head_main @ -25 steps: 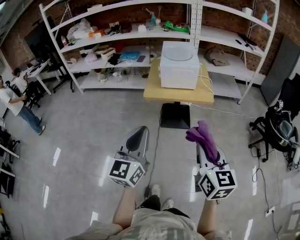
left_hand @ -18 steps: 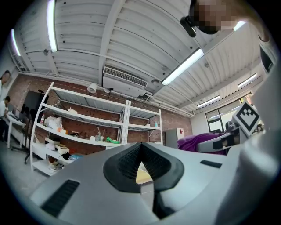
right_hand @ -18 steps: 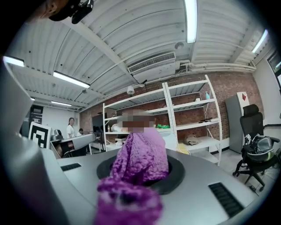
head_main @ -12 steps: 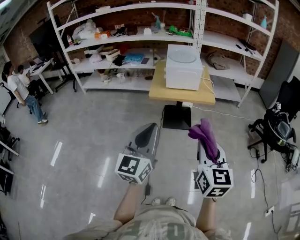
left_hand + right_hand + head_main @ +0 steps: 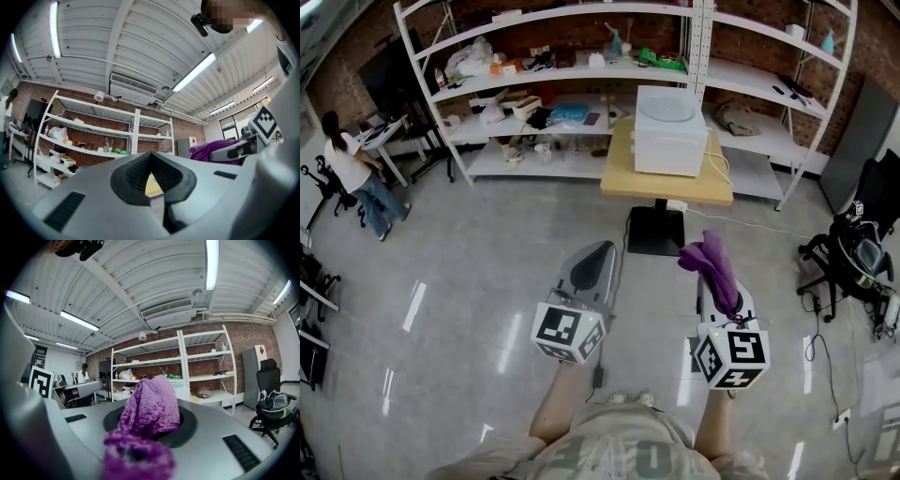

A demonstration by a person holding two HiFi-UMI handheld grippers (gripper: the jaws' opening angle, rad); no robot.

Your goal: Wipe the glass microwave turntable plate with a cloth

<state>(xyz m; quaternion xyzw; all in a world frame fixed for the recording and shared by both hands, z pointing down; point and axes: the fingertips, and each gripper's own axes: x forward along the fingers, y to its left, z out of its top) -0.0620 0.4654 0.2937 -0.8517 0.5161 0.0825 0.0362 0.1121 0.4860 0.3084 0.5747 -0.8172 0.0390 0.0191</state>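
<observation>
The round glass turntable plate (image 5: pixel 667 107) lies on top of a white microwave (image 5: pixel 669 141) on a small wooden table (image 5: pixel 667 183), well ahead of both grippers. My right gripper (image 5: pixel 710 253) is shut on a purple cloth (image 5: pixel 712 267), which bunches out past the jaws and fills the right gripper view as a purple cloth (image 5: pixel 152 413). My left gripper (image 5: pixel 597 251) hangs over the floor with its jaws shut and nothing between them. In the left gripper view, the left gripper (image 5: pixel 151 172) shows only a thin slit.
White shelving (image 5: pixel 553 84) full of clutter lines the brick wall behind the table. A person (image 5: pixel 358 183) stands at a desk far left. A black chair with gear (image 5: pixel 853 258) sits at the right. Cables (image 5: pixel 820 361) run over the glossy floor.
The view has drawn slightly nearer to the table. Both grippers keep their hold and position in front of me. The person at far left has shifted.
</observation>
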